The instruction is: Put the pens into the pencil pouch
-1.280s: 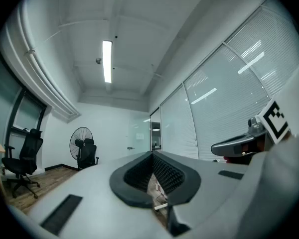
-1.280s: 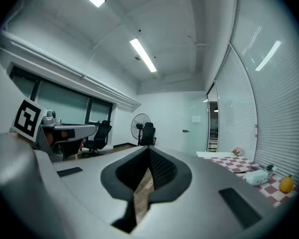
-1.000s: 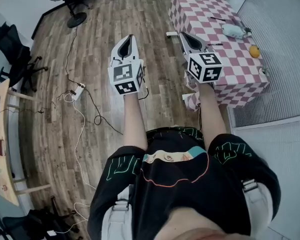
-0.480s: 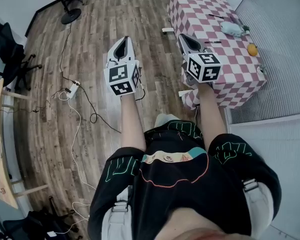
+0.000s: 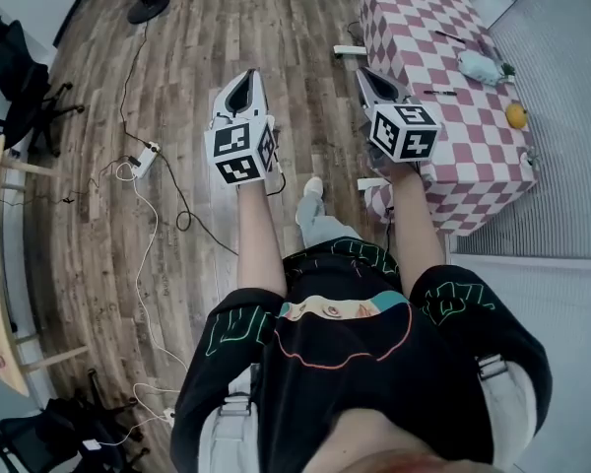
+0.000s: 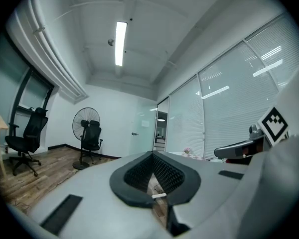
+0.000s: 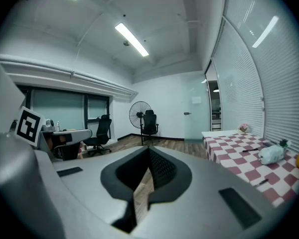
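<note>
Over the wood floor (image 5: 207, 47) you've got both grippers held out in front of you, side by side, pointing across the room. The left gripper (image 5: 251, 75) has its jaws closed tip to tip with nothing between them; its own view shows only floor through the gap behind the tips. Same story for the right gripper (image 5: 364, 71): jaws together and empty. In the head view it sits right by the edge of the table (image 5: 414, 28) with the pink-and-white checkered cloth; the left one is well off to the side of it, over bare boards.

All the task stuff is on that table, and neither gripper is touching any of it. The pencil pouch (image 5: 481, 65), a pale little thing, lies toward the far side. One dark pen (image 5: 453, 37) lies just beyond it and another pen (image 5: 438, 93) lies closer to you; both are outside the pouch and apart from it. An orange (image 5: 515, 115) sits near the table's right edge, beside the window blinds (image 5: 571, 87).

Other bits: your foot (image 5: 313, 187) pokes out between the arms; a power strip (image 5: 143, 156) with trailing cables lies on the floor to the left; a standing fan (image 6: 86, 128) and a black office chair (image 6: 25, 138) are at the far end of the room.
</note>
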The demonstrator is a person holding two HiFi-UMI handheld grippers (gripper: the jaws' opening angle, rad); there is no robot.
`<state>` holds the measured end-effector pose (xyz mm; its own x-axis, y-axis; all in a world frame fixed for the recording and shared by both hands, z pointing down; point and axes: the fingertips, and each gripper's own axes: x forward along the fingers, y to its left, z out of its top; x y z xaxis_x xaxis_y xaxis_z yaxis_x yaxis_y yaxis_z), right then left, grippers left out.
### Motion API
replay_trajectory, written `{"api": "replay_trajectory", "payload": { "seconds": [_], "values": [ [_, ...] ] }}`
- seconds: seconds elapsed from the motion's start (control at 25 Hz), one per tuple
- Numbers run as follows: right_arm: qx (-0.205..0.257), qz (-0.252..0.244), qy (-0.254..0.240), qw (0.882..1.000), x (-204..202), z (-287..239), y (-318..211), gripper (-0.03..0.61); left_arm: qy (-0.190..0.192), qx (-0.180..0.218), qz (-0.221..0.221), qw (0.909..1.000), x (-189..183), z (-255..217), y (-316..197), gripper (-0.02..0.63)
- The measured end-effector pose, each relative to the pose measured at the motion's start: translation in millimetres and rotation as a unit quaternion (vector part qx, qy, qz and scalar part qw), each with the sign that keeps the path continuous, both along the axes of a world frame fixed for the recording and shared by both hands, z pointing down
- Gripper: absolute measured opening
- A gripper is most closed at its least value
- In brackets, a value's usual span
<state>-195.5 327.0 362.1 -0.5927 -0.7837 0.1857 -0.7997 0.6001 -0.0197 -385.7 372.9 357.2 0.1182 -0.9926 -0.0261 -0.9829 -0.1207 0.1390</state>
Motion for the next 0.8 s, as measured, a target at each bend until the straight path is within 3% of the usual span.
{"api": "replay_trajectory", "payload": {
  "seconds": [0.16,0.4,0.64,0.8],
  "values": [
    [-0.004,-0.038,-0.001,0.999,-29.2,6.4,-28.6,0.003,0.015,-0.019,-0.023,0.9995,-23.4,16.6,-25.8,-0.003],
    [-0.047,-0.042,-0.010,0.998,-49.1,32.7,-104.2,0.003,0.016,-0.059,-0.038,0.9974,-44.7,42.1,-91.8,-0.003],
    [-0.109,-0.021,-0.031,0.993,-41.9,81.7,-172.0,0.002,-0.004,-0.120,-0.016,0.9926,-27.6,85.7,-160.4,-0.003],
    [-0.133,0.010,-0.046,0.990,-19.0,100.5,-229.3,0.003,-0.020,-0.120,0.007,0.9926,-6.3,83.4,-217.8,-0.002]
  ]
}}
